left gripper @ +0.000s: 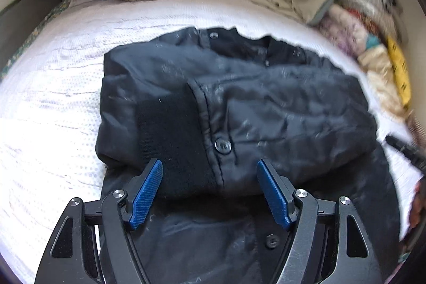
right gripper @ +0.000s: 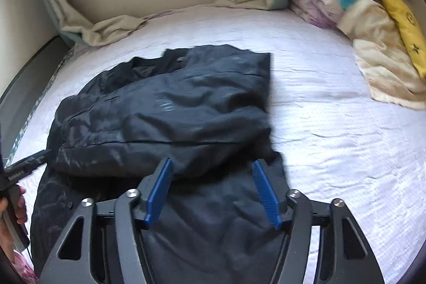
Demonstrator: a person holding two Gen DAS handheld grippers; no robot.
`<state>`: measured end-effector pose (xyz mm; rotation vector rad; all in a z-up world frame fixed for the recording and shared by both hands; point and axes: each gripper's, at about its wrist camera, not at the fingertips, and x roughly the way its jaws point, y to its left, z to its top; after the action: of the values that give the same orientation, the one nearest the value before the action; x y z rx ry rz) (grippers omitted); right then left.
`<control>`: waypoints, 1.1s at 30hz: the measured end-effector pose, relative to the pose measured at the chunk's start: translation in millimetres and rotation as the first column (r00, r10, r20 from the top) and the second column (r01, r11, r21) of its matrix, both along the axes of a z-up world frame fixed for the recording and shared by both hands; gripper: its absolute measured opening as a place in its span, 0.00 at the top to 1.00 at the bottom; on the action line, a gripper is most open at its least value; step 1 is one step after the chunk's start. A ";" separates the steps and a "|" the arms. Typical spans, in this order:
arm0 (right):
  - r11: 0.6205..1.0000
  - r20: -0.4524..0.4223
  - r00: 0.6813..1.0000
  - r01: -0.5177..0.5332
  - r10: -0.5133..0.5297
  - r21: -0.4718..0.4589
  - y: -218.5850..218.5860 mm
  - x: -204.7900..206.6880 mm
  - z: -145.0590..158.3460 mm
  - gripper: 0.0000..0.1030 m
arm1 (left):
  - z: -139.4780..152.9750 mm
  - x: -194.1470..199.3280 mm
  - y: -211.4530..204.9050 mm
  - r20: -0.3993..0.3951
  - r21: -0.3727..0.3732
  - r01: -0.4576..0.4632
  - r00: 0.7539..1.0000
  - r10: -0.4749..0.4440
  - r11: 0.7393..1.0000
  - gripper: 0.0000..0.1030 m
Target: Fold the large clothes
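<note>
Black nylon jacket (left gripper: 234, 103) lies on the white bedspread (left gripper: 53, 103), upper part doubled toward the camera over its lower panel, ribbed cuff (left gripper: 170, 140) uppermost. Fold edge runs crosswise, just ahead of both grippers. Left gripper (left gripper: 210, 190): jaws standing wide, nothing between the pads, hovering over the cuff end. Right gripper (right gripper: 211, 190): jaws parted, empty, over the opposite end. Judgement: either hand equally near; next fold crosses this long axis.
</note>
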<state>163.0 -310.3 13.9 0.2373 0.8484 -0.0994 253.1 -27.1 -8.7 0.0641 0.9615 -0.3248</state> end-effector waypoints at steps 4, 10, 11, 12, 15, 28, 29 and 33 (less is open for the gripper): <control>0.999 -0.003 0.999 -0.047 0.047 -0.017 17.9 14.1 -4.6 0.45 | -11.5 2.9 5.6 -0.025 0.017 -0.024 0.999 0.025 1.000 0.25; 0.988 -0.033 0.999 0.017 -0.012 0.156 -21.8 4.3 -6.5 0.44 | 13.9 -6.6 29.9 -0.017 -0.038 -0.024 1.000 0.023 0.999 0.19; 0.986 -0.033 0.999 0.025 -0.020 0.167 -29.8 -0.2 -5.6 0.43 | 17.0 -8.5 32.8 -0.020 -0.050 -0.023 1.000 0.022 0.998 0.18; 0.983 -0.038 0.999 0.036 -0.030 0.182 -39.4 -6.0 -5.3 0.43 | 21.1 -11.6 40.2 -0.032 -0.072 -0.024 0.999 0.022 0.997 0.18; 0.967 -0.078 0.995 0.079 -0.062 0.242 -64.1 -25.2 -8.2 0.41 | 24.3 -19.5 60.6 -0.092 -0.112 -0.046 0.995 0.036 0.993 0.18; 0.868 -0.265 0.963 0.096 0.042 0.486 -95.7 -143.3 -42.4 0.35 | -15.7 -110.2 134.1 -0.385 -0.182 -0.090 0.923 0.013 0.979 0.18; 0.857 -0.273 0.961 0.101 0.048 0.506 -95.9 -149.5 -47.5 0.35 | -21.4 -115.9 137.2 -0.413 -0.211 -0.102 0.911 0.006 0.972 0.18; 0.813 -0.301 0.950 0.109 0.084 0.572 -94.7 -167.1 -69.3 0.35 | -38.6 -130.8 143.2 -0.472 -0.283 -0.149 0.881 -0.003 0.947 0.19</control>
<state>-4.1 -404.9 -55.4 0.8289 1.1853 0.1228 122.3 116.0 -47.3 -0.3586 1.3780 -0.4291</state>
